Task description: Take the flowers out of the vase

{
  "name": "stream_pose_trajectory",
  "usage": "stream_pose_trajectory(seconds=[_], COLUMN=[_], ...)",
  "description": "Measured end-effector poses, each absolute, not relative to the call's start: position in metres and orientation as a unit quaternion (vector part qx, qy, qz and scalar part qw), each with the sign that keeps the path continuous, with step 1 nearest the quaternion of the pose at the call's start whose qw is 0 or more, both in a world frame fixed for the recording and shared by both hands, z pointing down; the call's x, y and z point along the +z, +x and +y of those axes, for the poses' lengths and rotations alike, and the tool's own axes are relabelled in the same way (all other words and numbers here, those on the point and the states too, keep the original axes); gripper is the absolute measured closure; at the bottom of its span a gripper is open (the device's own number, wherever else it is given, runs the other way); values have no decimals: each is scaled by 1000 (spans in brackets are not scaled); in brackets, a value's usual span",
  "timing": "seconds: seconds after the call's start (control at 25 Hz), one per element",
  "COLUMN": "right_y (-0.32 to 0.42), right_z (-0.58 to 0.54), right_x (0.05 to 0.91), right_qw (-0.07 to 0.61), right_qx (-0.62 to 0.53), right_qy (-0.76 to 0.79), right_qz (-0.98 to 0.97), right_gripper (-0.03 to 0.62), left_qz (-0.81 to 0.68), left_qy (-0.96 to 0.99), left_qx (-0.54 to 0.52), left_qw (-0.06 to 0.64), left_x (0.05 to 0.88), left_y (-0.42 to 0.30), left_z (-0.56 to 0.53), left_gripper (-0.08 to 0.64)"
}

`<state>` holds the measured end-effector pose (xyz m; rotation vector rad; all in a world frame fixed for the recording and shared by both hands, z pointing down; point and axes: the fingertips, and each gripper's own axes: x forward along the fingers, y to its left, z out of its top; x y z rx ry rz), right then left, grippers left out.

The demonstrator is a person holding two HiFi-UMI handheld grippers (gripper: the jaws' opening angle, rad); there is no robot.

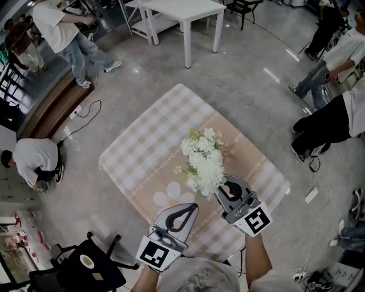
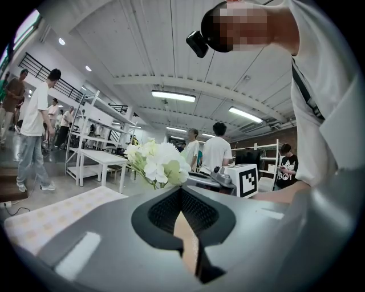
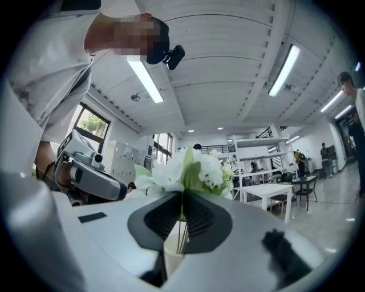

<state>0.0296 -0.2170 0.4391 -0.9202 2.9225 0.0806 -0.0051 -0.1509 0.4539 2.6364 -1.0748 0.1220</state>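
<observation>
Clamping the thin green stems just under the white blooms, the right claw is closed on the flowers. Its own view shows the rim of a white vase right below the claw, with the stems running down into it. Seen from the head view, the bunch stands over the middle of the checked worktop, and the right claw reaches it from the near right. The vase itself cannot be made out there beneath the blooms. The left claw hangs over the near edge of the worktop, just left of the right one and apart from the flowers. Its two halves are pressed together with nothing between them, and the blooms show beyond its tips, slightly left. A white table stands on the grey floor on the far side.
</observation>
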Motion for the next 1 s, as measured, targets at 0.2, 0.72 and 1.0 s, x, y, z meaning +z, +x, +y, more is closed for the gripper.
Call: stream_pose_trajectory(seconds=[0.2, 0.72, 1.0], right_y=[29, 27, 25], right_z=[-214, -205, -201], right_x=[428, 383, 366], right_qw=[32, 56, 65], right_qx=[36, 78, 94], right_qy=[-296, -287, -284], right_qz=[954, 953, 952], right_gripper=[568, 569, 569], left_qz=[-373, -372, -372], left_qy=[916, 919, 920], left_qx=[39, 28, 20], left_qw=[144, 129, 121], left_x=[451, 437, 429], left_y=[-5, -6, -8], left_z=[-152, -149, -147], left_gripper=[551, 551, 551])
